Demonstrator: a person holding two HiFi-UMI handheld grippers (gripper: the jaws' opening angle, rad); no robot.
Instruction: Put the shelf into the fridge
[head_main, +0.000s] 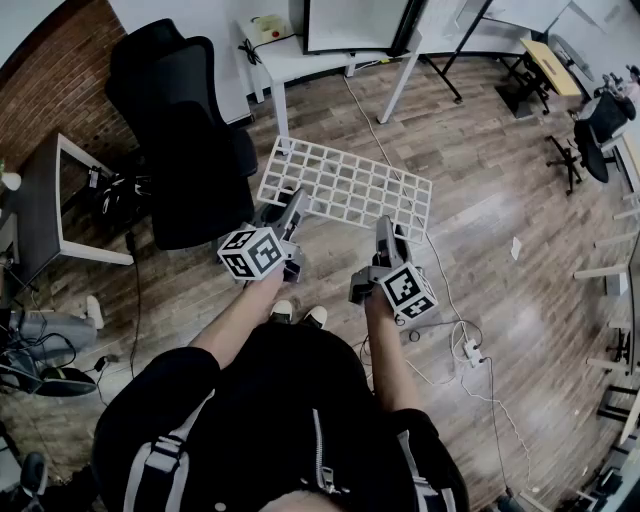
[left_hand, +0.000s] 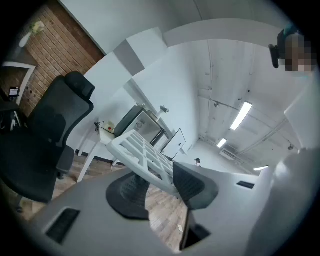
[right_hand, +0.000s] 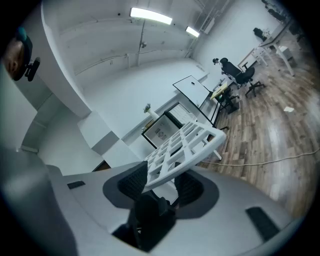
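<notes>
A white grid shelf (head_main: 345, 185) hangs level above the wooden floor, in front of me. My left gripper (head_main: 293, 208) is shut on its near edge towards the left corner, and my right gripper (head_main: 386, 230) is shut on the same edge further right. In the left gripper view the shelf (left_hand: 145, 150) runs out from between the dark pads of the left gripper (left_hand: 160, 182). The right gripper view shows the shelf (right_hand: 182, 145) clamped in the right gripper (right_hand: 162, 182). A small black-framed fridge (head_main: 350, 25) stands by the far wall, also seen beyond the shelf (right_hand: 162, 131).
A black office chair (head_main: 185, 130) stands close on the left of the shelf. A white table (head_main: 320, 55) is beside the fridge. A grey desk (head_main: 40, 200) is at far left. Cables and a power strip (head_main: 472, 352) lie on the floor at right.
</notes>
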